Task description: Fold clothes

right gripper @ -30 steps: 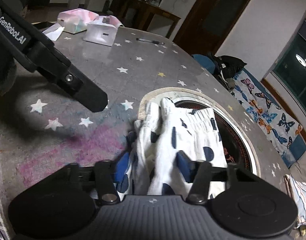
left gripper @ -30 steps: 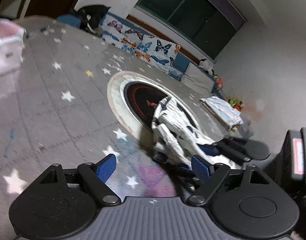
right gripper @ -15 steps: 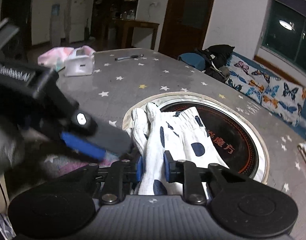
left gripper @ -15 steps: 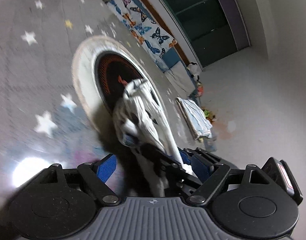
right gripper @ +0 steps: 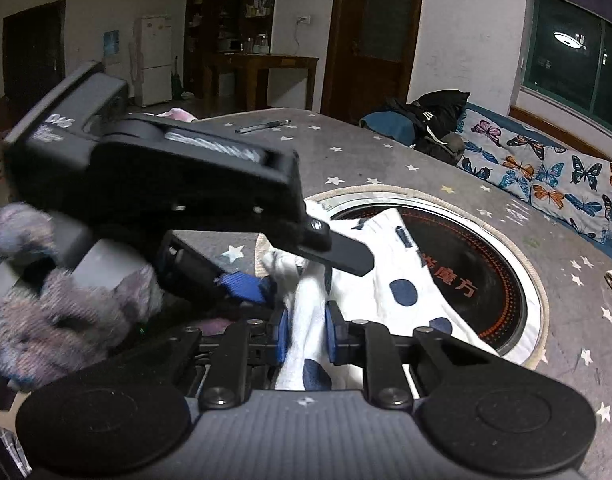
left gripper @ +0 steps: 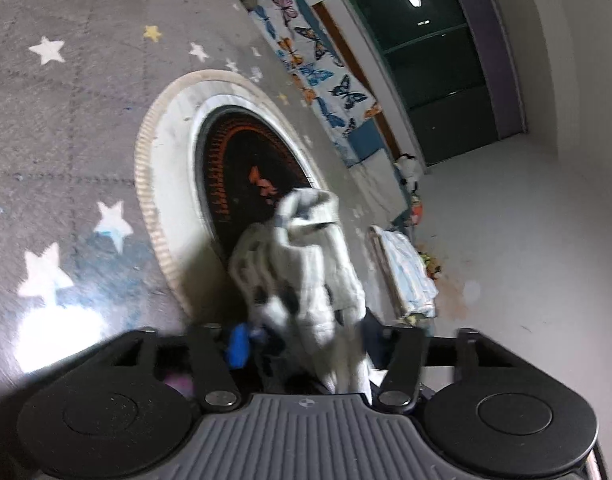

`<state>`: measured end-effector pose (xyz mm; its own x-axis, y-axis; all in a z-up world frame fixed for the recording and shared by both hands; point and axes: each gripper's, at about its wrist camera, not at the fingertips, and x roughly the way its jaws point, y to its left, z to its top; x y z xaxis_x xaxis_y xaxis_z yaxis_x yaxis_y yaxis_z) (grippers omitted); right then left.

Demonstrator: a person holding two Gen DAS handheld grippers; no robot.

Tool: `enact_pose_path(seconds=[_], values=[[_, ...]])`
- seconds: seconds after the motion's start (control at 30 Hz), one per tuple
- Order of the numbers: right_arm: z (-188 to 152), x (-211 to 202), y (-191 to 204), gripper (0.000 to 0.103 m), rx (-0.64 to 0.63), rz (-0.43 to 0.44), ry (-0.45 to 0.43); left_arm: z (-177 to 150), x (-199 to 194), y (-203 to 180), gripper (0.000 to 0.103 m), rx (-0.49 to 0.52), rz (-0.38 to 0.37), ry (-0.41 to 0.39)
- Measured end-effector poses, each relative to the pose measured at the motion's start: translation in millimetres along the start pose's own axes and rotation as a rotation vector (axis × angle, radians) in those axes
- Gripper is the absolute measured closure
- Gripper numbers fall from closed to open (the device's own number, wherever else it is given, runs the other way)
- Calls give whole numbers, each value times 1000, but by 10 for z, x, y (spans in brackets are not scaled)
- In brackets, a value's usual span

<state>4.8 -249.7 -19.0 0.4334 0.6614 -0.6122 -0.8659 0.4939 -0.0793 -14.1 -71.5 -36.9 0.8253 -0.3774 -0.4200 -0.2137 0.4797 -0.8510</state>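
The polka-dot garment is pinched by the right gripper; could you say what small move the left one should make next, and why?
Probably finish closing the left gripper on the polka-dot garment: its jaws are closing with bunched cloth between them, while the right gripper already pinches a fold.

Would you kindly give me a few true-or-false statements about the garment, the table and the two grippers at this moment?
1. The right gripper has its jaws pressed on a bunched part of the white dotted garment. True.
2. The garment lies partly over a round dark disc set in the table. True.
3. The table cover is plain red. False: it is grey with small stars.
4. A pen lies on the far side of the table. True.
5. The left gripper has nothing between its jaws. False: garment cloth hangs between them as they are closing.
6. The cushion by the window shows stripes. False: it shows butterflies.
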Motion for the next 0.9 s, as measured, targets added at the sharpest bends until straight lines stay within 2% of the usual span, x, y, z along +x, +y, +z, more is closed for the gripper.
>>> enact_pose_path(seconds=[0.03, 0.13, 0.2, 0.27, 0.47, 0.6, 0.7, 0.9], values=[[-13, -13, -4, 75, 9, 4, 1, 8, 30, 3, 62, 1, 9, 1], [-65, -119, -41, 72, 41, 7, -11, 25, 38, 29, 67, 9, 18, 4], [-119, -230, -100, 70, 72, 7, -23, 18, 50, 18, 68, 20, 26, 5], [-188, -350, -208, 63, 121, -9, -33, 14, 55, 9, 68, 29, 30, 5], [-463, -673, -628, 63, 312, -112, -55, 23, 75, 11, 68, 32, 35, 5], [-667, -830, -944, 63, 476, -118, -73, 39, 96, 8, 68, 34, 40, 5], [-780, -866, -1109, 62, 520, -216, -72, 42, 109, -4, 68, 43, 47, 2], [-1015, -819, -1486, 62, 719, -269, -80, 43, 114, -15, 68, 58, 60, -2]])
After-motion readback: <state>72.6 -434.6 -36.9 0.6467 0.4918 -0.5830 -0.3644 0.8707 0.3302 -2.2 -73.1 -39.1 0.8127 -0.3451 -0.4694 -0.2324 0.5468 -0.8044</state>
